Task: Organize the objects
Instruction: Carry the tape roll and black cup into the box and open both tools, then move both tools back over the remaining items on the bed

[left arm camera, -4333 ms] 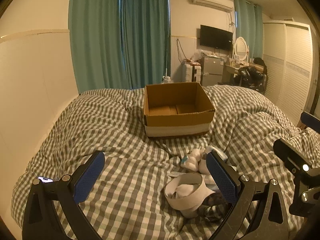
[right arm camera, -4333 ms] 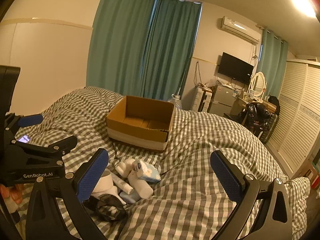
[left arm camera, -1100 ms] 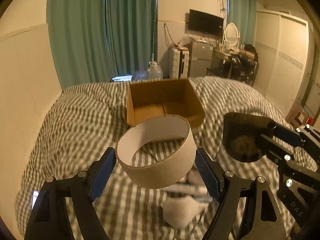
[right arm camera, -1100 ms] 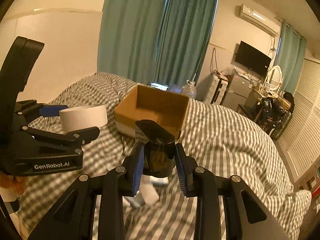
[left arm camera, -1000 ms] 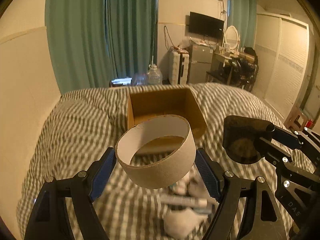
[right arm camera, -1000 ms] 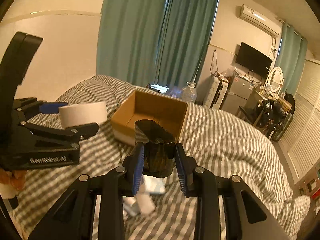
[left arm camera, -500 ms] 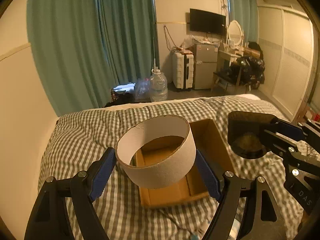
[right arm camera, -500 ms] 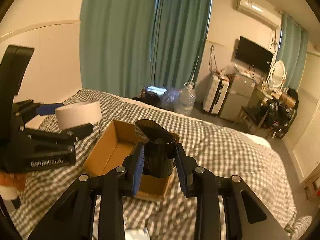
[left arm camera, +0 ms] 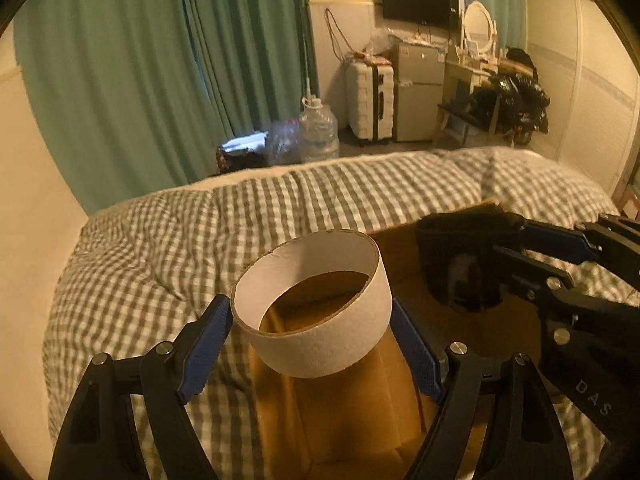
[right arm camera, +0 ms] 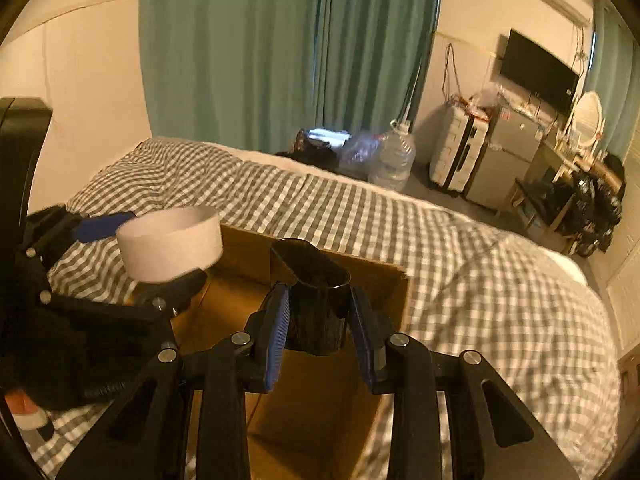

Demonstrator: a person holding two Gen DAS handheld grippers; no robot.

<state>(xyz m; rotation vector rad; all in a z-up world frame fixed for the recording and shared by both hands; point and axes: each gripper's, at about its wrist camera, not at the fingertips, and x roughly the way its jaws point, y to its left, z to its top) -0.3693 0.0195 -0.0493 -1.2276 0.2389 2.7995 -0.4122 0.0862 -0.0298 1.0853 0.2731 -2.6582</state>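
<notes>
Two grippers, one item each, over one cardboard box (left arm camera: 348, 412).
My left gripper (left arm camera: 312, 340) clamps one white ring (left arm camera: 320, 344); my right gripper (right arm camera: 320, 328) clamps one black cup (right arm camera: 316, 312).

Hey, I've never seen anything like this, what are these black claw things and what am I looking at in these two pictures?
These are two handheld grippers, each a two-finger clamp that a person carries, with a wide-angle camera looking along its fingers. One picture comes from the left gripper, the other from the right gripper; each also catches the other at its edge. Below them is a bed with a checked duvet and an open cardboard box on it. The left gripper is closed on a wide white cardboard ring. The right gripper is closed on a small dark cup-like container. Both things hang over the open box, probably about to go into it.
</notes>
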